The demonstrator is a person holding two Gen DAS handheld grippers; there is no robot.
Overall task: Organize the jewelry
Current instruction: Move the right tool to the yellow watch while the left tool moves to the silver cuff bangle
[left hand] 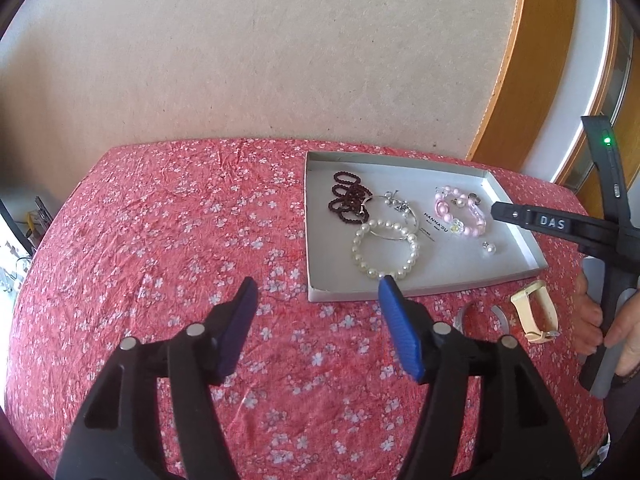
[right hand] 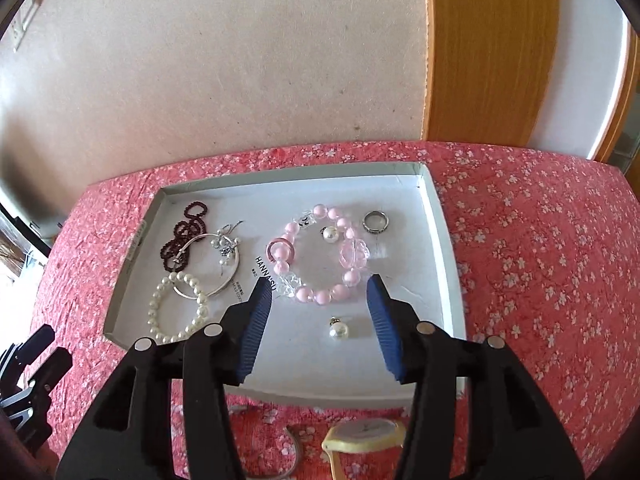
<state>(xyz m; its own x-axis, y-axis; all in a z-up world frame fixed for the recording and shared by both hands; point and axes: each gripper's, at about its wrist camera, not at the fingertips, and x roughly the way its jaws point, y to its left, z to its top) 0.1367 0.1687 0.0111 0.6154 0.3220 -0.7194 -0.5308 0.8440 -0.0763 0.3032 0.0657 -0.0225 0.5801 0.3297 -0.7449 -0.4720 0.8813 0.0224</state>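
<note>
A shallow white tray [left hand: 516, 268] [right hand: 448, 264] lies on the red floral cloth and holds a dark bead strand [left hand: 348, 200] [right hand: 180, 244], a white pearl bracelet [left hand: 384, 252] [right hand: 176, 312], a thin silver bangle [right hand: 228, 276], a pink bead bracelet [left hand: 460, 212] [right hand: 320, 256], a ring [right hand: 375, 222] and two pearl earrings [right hand: 339, 330]. My left gripper [left hand: 318, 288] hangs open over the cloth at the tray's near edge, with nothing between its blue pads. My right gripper [right hand: 320, 292] is open above the tray, over the pink bracelet's near side, holding nothing.
A cream wristwatch [left hand: 536, 312] [right hand: 360, 432] and a grey open bangle [left hand: 480, 316] [right hand: 296, 452] lie on the cloth in front of the tray. A hand [left hand: 596, 320] holds the right tool. A beige wall stands behind the table; a wooden door frame [right hand: 492, 52] is at right.
</note>
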